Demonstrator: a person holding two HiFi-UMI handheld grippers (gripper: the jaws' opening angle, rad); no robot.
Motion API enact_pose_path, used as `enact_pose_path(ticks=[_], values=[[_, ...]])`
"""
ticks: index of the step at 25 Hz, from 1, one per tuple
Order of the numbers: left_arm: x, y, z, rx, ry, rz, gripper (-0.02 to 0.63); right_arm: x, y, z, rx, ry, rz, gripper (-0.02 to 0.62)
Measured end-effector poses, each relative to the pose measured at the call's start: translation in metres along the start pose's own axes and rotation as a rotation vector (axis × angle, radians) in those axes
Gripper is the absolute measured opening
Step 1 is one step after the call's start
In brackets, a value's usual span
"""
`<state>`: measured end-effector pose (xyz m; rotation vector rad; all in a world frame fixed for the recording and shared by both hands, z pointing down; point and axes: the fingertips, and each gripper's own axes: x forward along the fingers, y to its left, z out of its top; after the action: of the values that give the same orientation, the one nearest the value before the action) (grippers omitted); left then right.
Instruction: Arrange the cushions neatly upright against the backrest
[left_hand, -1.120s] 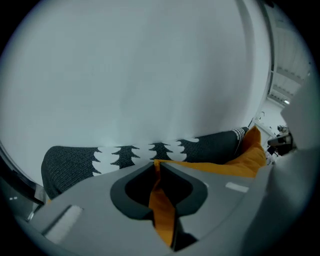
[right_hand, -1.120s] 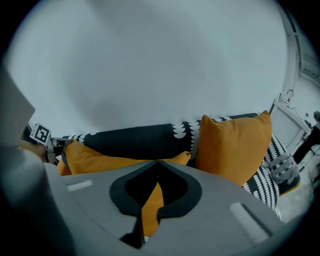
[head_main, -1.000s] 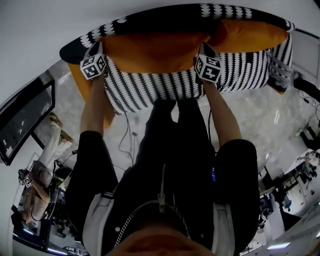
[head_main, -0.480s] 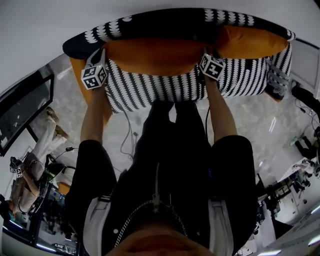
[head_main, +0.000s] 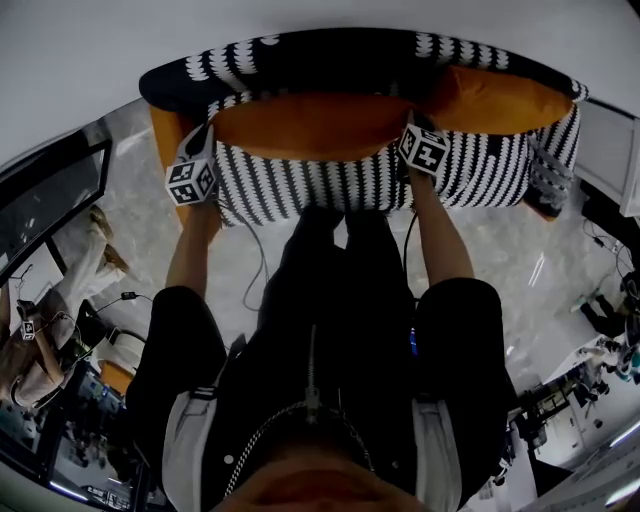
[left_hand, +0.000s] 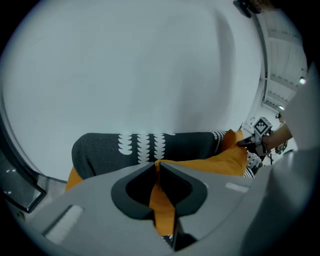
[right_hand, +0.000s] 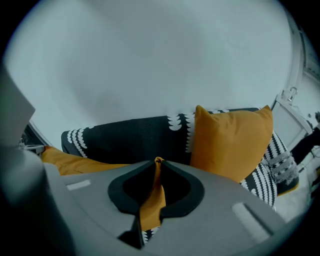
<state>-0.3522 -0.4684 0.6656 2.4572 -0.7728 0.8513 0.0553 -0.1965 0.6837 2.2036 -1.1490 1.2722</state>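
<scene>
Head view: left gripper (head_main: 206, 133) and right gripper (head_main: 408, 120) each pinch the orange cushion (head_main: 310, 122), slumped low along the sofa backrest (head_main: 330, 58). The right jaws have just been closing on its fabric. Best to lift both ends evenly and tip it upright.

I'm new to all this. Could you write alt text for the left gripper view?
The left tongs pinch a fold of an orange cushion, seen close up. Behind it runs a dark sofa backrest with white scallop marks, under a plain pale wall.
</scene>
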Motion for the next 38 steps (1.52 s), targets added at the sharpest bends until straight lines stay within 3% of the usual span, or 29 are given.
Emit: enact_pose_path(ticks=[5,11,18,20,24,28,32,38], values=[[-0.01,0.011,-0.009,-0.051,-0.006,0.034,0.038,0.009,0.018,0.016,-0.061,-0.013,0.059,0.034],[0.0,0.03,0.008,-0.071,-0.022,0.061,0.039,0.028,0.034,0.043,-0.096,-0.024,0.081,0.035],[0.026,0.05,0.033,-0.106,-0.045,0.107,0.046,0.039,0.043,0.057,-0.06,-0.012,0.056,0.044],[0.031,0.052,0.032,-0.125,-0.034,0.114,0.055,0.04,0.043,0.055,-0.048,0.005,0.057,0.087],[0.021,0.052,0.038,-0.108,-0.073,0.14,0.119,0.027,0.041,0.061,-0.045,-0.044,0.048,0.124],[-0.011,0.05,0.029,-0.128,-0.113,0.185,0.13,-0.01,0.038,0.059,-0.016,-0.121,0.059,0.096],[-0.048,0.03,0.015,-0.128,-0.143,0.193,0.13,-0.062,0.044,0.046,0.032,-0.196,0.108,0.004],[-0.066,-0.054,-0.002,-0.085,-0.172,0.14,0.127,-0.123,0.019,0.013,-0.068,-0.216,0.073,0.003]])
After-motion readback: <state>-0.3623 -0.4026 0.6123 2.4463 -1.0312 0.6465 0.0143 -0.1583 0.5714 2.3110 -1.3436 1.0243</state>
